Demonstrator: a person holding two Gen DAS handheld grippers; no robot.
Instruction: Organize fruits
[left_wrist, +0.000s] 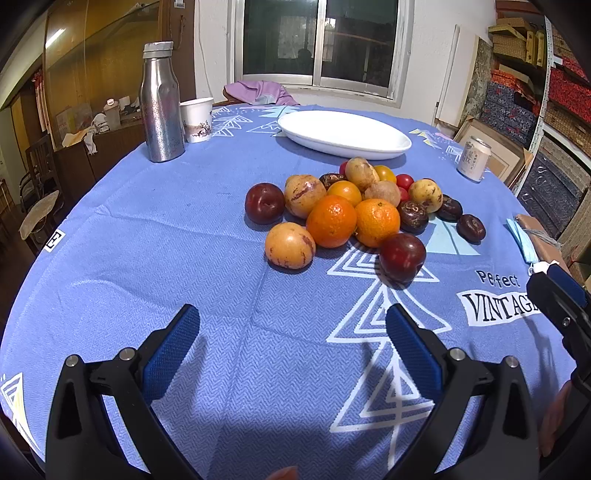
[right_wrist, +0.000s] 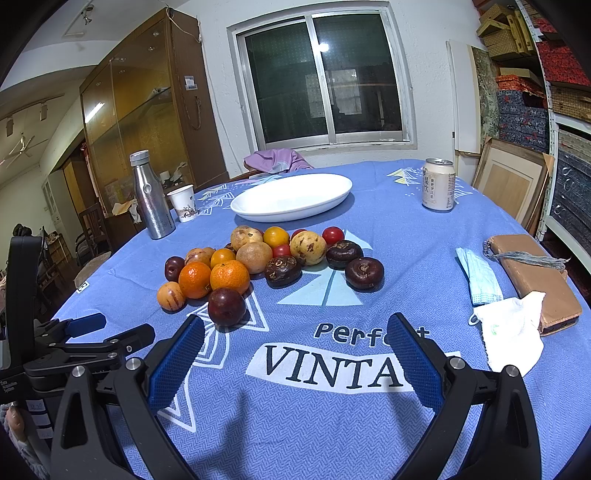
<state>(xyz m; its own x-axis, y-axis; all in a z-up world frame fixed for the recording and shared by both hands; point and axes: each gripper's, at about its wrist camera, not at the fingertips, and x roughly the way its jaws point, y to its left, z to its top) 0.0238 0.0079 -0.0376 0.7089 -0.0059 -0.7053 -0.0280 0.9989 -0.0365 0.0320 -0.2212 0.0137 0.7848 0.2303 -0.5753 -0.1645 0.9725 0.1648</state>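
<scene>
I read this as the very start of the sorting: the white dish is bare and all the fruit sits in one heap on the blue cloth of the worktop, just in front of the dish. Nothing is picked yet.

My left claw is spread wide and holds nothing; my right claw is likewise wide open and empty. Both hover low over the cloth, short of the heap.

From the right wrist view, the dark red plum is the nearest piece, just ahead of the left finger of that claw, apart from it. From the left wrist view, the speckled yellow fruit and a second plum lie at the near left edge of the heap, well ahead of the fingers.

My judgement is that the next move is to push one claw forward until a single outer fruit sits between the fingers, then close gently. Round fruit may roll, and the oranges touch their neighbours, so an edge piece is the safer first pick.
</scene>
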